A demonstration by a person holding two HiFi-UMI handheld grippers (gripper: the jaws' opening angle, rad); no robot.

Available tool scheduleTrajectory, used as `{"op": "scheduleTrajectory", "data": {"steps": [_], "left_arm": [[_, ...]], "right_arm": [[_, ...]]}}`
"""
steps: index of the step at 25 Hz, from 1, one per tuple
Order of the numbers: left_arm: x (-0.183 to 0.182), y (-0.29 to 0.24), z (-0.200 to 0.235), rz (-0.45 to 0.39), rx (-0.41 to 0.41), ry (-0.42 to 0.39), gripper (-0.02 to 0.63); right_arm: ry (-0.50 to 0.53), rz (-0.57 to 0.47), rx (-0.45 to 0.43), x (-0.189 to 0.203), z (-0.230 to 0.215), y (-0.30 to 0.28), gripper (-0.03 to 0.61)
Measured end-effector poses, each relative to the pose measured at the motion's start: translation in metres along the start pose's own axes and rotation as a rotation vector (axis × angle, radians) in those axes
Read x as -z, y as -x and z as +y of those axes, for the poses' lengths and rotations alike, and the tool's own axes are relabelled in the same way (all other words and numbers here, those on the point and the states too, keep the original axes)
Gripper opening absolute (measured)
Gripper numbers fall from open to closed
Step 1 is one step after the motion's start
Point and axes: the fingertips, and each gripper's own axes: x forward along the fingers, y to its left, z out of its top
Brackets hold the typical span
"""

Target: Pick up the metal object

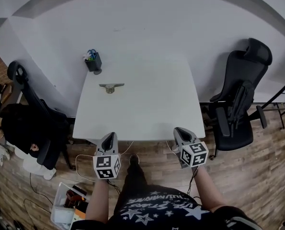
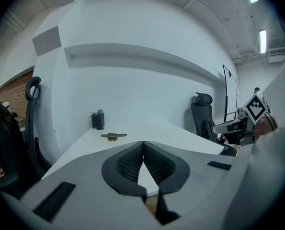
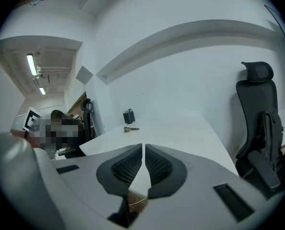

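Note:
The metal object (image 1: pixel 111 86), a short bar with a brass-coloured hub, lies on the far left part of the white table (image 1: pixel 147 114). It also shows far ahead in the left gripper view (image 2: pixel 113 136) and in the right gripper view (image 3: pixel 130 129). My left gripper (image 1: pixel 111 135) hovers just off the table's near edge, left of centre, its jaws (image 2: pixel 143 143) shut with nothing between them. My right gripper (image 1: pixel 178 130) hangs at the same edge further right, its jaws (image 3: pixel 143 147) also shut and empty. Both are well short of the object.
A dark pen holder (image 1: pixel 93 61) stands at the table's far left corner, behind the object. A black office chair (image 1: pixel 240 99) sits right of the table, another chair (image 1: pixel 29 99) with a seated person at the left. A box of items (image 1: pixel 68 205) rests on the wooden floor.

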Motion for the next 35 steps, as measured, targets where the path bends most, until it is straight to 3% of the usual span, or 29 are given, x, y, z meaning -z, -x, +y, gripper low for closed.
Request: {"op": "scheduleTrajectory", "data": {"steps": [12,21,23,28,35], "left_arm": [[-0.037,-0.116,0.086,0.047,0.065,0.0,0.02],[-0.053,-0.174,0.141,0.07,0.054,-0.087,0.025],[-0.054,-0.186,0.148,0.081,0.066,-0.124,0.044],[-0.05,-0.221,0.163,0.125,0.107,-0.283,0.178],[-0.042,-0.266,0.176,0.184,0.144,-0.601,0.212]], "right_arm": [[-0.018,0.005,0.039,-0.06,-0.006,-0.13,0.051],[-0.012,0.007,0.052,-0.09,0.002,-0.202,0.051],[-0.009,0.008,0.054,-0.095,0.003,-0.214,0.051],[-0.009,0.013,0.075,-0.104,-0.002,-0.238,0.051],[-0.02,0.02,0.114,-0.111,-0.017,-0.263,0.051]]}}
